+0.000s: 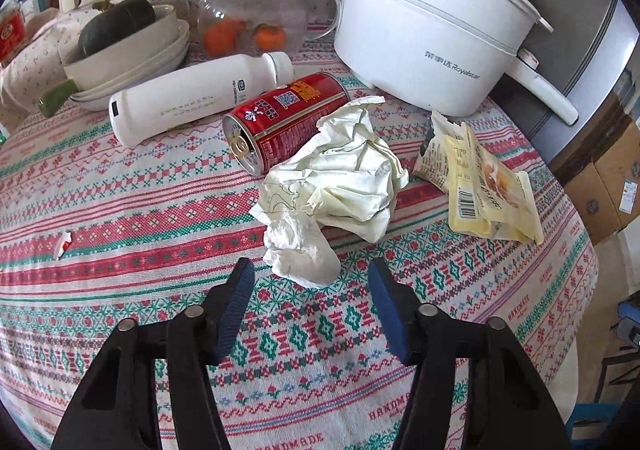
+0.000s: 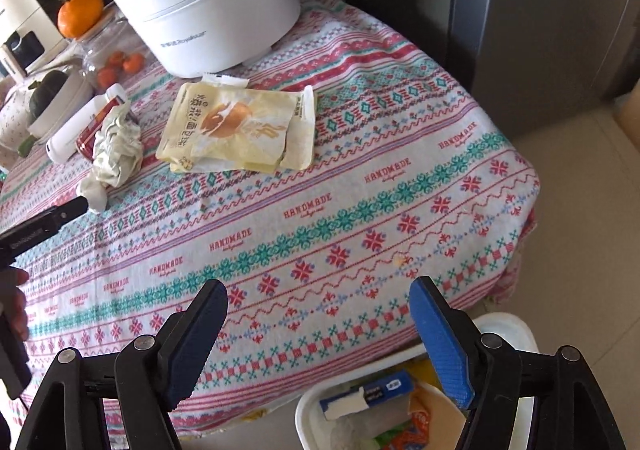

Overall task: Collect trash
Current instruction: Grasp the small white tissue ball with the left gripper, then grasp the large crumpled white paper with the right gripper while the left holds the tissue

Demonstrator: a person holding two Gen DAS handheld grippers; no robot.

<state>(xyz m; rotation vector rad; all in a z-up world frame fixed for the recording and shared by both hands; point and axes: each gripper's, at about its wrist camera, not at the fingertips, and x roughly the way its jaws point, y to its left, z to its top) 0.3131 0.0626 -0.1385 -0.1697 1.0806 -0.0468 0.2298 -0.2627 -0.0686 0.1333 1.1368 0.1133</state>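
- Hovering low in the left wrist view, the left gripper (image 1: 311, 278) has its blue-padded jaws spread with nothing between them; the small white crumpled tissue (image 1: 298, 252) lies just beyond the pad tips, at centre frame.
- That tissue looks featherlight, soft and fully crushable; a pinch across its bunched middle should lift it, though a shallow bite may catch the woven red-and-green patterned tablecloth (image 1: 120, 210) too.
- Touching it from behind, the larger pale-green crumpled paper wad (image 1: 348, 174) is stiffer, creased and springy; its raised folds offer the best hold.
- Further up and left, the red aluminium drink can (image 1: 280, 122) lies on its side: light, smooth, rounded, likely to roll or slip, so grip across the body.
- Beside it, the white plastic bottle (image 1: 192, 100) also lies flat, hard and slick.
- At right, the yellow flat plastic snack wrapper (image 1: 480, 186) is thin, floppy and glossy; take an edge or fold.
- In the right wrist view, the right gripper (image 2: 320, 310) is spread wide and empty, at the bottom of the frame above the white round trash bin (image 2: 308, 410), already holding scraps.
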